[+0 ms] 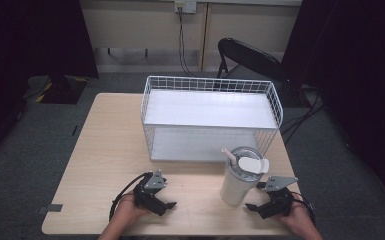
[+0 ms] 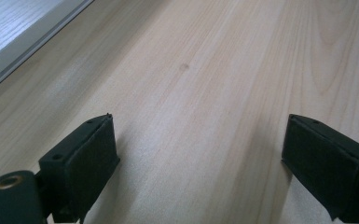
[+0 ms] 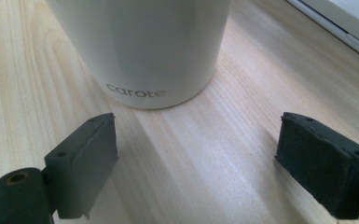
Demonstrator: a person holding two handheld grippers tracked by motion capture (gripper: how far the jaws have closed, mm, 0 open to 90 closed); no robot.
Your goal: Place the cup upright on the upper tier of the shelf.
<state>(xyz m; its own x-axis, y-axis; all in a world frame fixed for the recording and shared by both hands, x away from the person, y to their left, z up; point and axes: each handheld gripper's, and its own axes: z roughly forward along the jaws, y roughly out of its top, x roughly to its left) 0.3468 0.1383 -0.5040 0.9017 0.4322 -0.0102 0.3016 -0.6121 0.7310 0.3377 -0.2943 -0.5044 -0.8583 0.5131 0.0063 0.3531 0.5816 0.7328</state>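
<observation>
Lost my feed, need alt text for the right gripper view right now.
A white tapered tumbler printed "carote" stands upright on the pale wooden table, just ahead of the right claw, whose black jaws stand wide apart and touch nothing. A white shelf edge crosses the top right corner.

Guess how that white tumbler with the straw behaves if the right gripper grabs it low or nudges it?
The tumbler stands tall on a base narrower than its lidded top, so a high push would probably tip it. Its wall looks smooth and glossy, so the pads may slip. It looks rigid; fill, and so weight, can't be seen.
</observation>
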